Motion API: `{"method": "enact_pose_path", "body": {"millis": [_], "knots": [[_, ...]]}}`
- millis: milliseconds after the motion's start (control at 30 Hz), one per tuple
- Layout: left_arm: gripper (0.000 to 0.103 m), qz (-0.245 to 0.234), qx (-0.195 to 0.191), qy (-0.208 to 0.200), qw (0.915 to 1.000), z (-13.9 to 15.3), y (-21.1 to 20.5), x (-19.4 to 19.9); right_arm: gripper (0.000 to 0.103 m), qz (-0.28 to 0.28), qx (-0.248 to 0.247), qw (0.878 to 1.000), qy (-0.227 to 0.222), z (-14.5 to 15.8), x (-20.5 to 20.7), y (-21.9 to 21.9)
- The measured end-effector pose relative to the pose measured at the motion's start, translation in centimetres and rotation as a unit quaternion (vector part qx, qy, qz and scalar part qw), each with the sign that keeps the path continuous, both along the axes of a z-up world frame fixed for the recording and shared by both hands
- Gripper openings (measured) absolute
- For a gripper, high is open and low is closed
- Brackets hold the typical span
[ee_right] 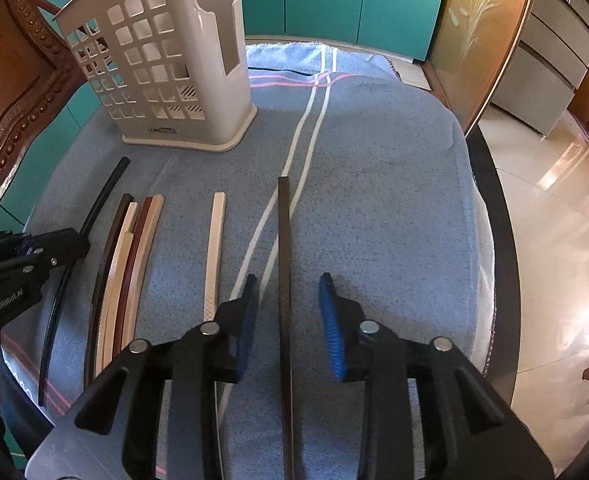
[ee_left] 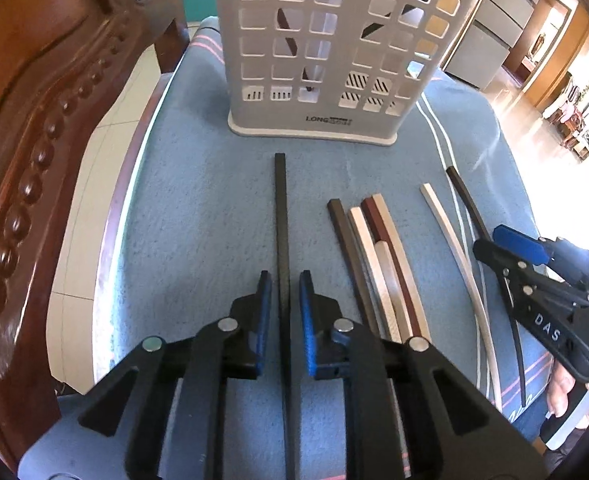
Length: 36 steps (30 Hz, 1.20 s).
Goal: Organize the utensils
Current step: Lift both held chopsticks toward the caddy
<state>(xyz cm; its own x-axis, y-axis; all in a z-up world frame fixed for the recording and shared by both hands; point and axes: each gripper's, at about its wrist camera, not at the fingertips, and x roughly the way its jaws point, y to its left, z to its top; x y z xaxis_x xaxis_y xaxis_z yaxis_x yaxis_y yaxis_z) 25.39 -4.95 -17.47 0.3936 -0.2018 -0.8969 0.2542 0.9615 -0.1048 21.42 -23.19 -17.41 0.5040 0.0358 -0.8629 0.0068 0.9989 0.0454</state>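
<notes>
A black chopstick [ee_left: 280,208] lies on the blue towel [ee_left: 194,208] and runs between the pads of my left gripper [ee_left: 285,276]; a thin gap shows on each side, so the gripper is open. My right gripper [ee_right: 289,278] straddles a dark brown chopstick [ee_right: 284,232] with wider gaps and is open too. Between the two lie a bundle of brown, white and beige chopsticks [ee_left: 374,248] and a single white one [ee_right: 216,240]. The grey perforated utensil holder [ee_left: 314,130] stands upright at the far end, with dark sticks [ee_left: 288,36] showing through its holes.
Carved wooden furniture [ee_left: 34,140] rises along the left edge. The towel drapes over a dark round table rim [ee_right: 490,200], with shiny floor beyond it. Teal cabinets [ee_right: 334,0] stand behind the holder. A person's hand [ee_left: 566,392] holds the right gripper.
</notes>
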Motion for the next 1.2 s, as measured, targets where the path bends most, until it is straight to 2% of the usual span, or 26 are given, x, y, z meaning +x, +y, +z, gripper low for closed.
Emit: {"method": "enact_pose_path", "body": {"millis": [200, 267, 400, 533, 633, 667, 733, 800, 833, 900, 1000, 1200], "knots": [[0.016, 0.018, -0.025, 0.022, 0.9993, 0.1, 1.3, 1.6, 0.032, 0.002, -0.021, 1.000, -0.002, -0.1, 0.4, 0.4], [0.016, 0.018, -0.022, 0.026, 0.9993, 0.2, 1.3, 2.0, 0.032, 0.004, -0.025, 1.000, -0.003, -0.1, 0.7, 0.6], [0.016, 0.016, 0.013, 0.019, 0.9996, 0.2, 0.3, 2.3, 0.032, 0.010, -0.036, 0.999, -0.002, 0.0, 1.4, 1.0], [0.024, 0.007, 0.057, 0.005, 0.9983, 0.3, -1.6, 2.3, 0.032, 0.012, -0.038, 0.999, -0.004, 0.0, 1.9, 1.1], [0.025, 0.006, 0.067, 0.002, 0.9977, 0.3, -2.2, 2.6, 0.032, 0.012, -0.041, 0.999, -0.005, -0.1, 1.9, 1.2], [0.025, 0.006, 0.066, 0.002, 0.9978, 0.3, -2.3, 2.7, 0.030, 0.013, -0.036, 0.999, -0.005, 0.0, 1.8, 1.2], [0.021, 0.005, 0.063, 0.002, 0.9980, 0.3, -2.3, 2.7, 0.008, 0.017, -0.007, 1.000, -0.006, 0.0, 1.7, 1.2], [0.007, 0.007, 0.041, -0.002, 0.9991, 0.3, -1.7, 2.6, 0.007, 0.013, -0.007, 1.000, -0.013, 0.0, 1.5, 1.4], [0.007, 0.010, 0.036, -0.005, 0.9993, 0.4, -1.5, 2.5, 0.006, 0.013, -0.003, 1.000, -0.019, 0.2, 1.3, 1.4], [0.007, 0.012, 0.028, -0.013, 0.9994, 0.7, -1.1, 2.2, 0.006, 0.009, 0.004, 0.999, -0.034, 0.9, 0.9, 1.3], [0.007, 0.015, 0.013, -0.047, 0.9987, 2.9, -0.2, 0.8, 0.006, -0.001, 0.009, 0.997, -0.075, 3.8, -0.2, 0.4], [0.007, 0.012, -0.025, -0.131, 0.9910, 10.7, 2.0, -2.4, 0.007, 0.003, 0.016, 0.986, -0.163, 11.4, -3.5, -0.9]]}}
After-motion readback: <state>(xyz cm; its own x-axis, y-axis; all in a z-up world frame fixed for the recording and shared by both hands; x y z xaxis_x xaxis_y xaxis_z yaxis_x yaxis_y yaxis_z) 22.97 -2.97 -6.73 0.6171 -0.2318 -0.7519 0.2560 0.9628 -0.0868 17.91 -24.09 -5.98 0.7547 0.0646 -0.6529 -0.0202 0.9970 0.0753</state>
